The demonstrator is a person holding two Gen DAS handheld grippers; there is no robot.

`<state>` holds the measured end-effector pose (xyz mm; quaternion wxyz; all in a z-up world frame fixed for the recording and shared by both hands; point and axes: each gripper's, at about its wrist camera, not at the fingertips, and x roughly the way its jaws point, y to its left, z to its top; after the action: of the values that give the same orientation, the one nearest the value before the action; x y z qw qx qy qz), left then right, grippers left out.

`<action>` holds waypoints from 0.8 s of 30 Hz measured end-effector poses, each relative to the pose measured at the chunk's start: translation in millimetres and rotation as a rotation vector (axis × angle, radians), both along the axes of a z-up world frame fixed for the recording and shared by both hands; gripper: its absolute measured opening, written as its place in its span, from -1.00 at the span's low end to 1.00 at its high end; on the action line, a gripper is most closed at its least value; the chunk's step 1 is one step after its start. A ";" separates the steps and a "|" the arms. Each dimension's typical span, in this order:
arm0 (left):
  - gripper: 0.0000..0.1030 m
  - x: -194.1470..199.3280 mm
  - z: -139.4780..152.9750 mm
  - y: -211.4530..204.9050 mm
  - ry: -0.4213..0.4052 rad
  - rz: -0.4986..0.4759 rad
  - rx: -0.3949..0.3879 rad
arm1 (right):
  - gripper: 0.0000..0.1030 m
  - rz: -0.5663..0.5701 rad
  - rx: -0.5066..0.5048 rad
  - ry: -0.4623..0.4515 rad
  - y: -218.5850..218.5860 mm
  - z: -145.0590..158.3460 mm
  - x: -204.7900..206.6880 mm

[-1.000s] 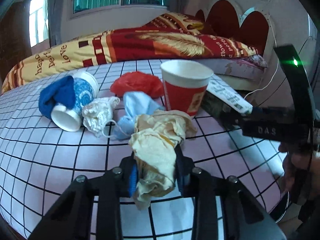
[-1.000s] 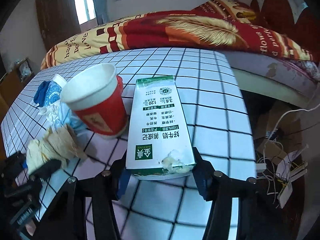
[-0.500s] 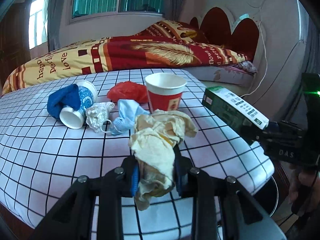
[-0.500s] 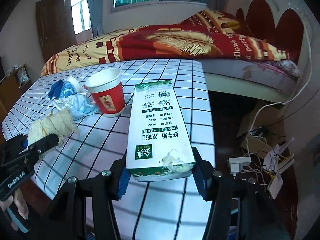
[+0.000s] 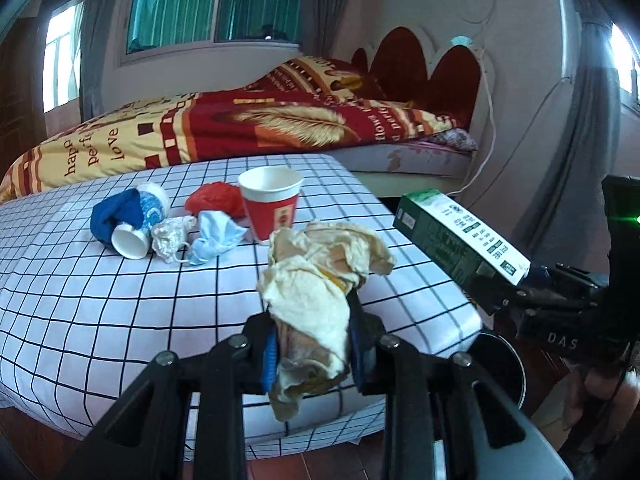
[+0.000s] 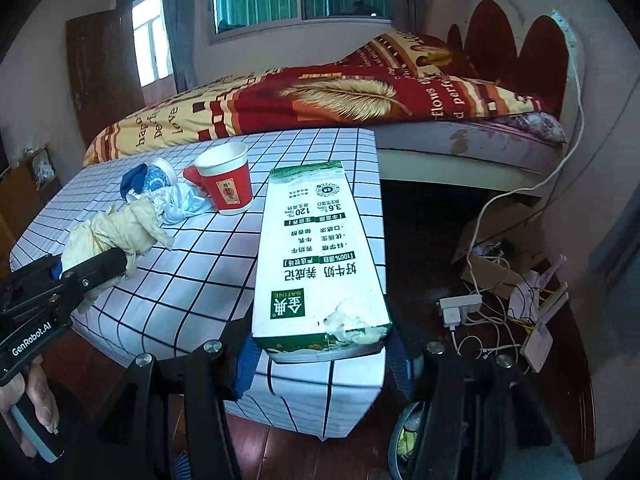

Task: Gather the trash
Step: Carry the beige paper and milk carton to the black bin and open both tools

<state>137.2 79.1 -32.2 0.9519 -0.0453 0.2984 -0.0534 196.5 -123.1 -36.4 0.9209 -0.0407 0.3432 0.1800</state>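
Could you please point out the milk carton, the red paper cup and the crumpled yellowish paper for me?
milk carton [image 6: 320, 248]: right wrist view, on its white printed top face.
red paper cup [image 5: 273, 216]: left wrist view, on its red side wall.
crumpled yellowish paper [image 5: 312, 300]: left wrist view, on the pale fold above the fingers.

Left gripper [image 5: 312, 346]: black frame, silver screws, blue pads on fingers [image 5: 269, 354], white "GenRobot.AI" lettering. Right gripper [image 6: 320, 354]: same build, "DAS" marking, green LED. Bare-skinned hand [image 6: 34, 408].

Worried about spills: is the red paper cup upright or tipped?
Upright: the red paper cup stands on its base on the checked cloth, open mouth facing up.
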 end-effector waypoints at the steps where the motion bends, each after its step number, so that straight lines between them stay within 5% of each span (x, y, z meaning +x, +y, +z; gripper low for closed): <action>1: -0.43 -1.4 1.5 -2.2 -0.003 -0.006 0.003 | 0.10 -0.005 0.000 -0.005 -2.3 1.7 -4.8; 24: -0.43 -16.8 8.6 -63.1 -0.018 -0.146 0.005 | 0.10 -0.169 0.011 -0.039 -90.4 10.6 -64.9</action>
<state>120.4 16.0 -23.6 0.9482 -0.0204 0.2926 -0.1220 131.6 -213.5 -25.8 0.9395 -0.0103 0.3266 0.1027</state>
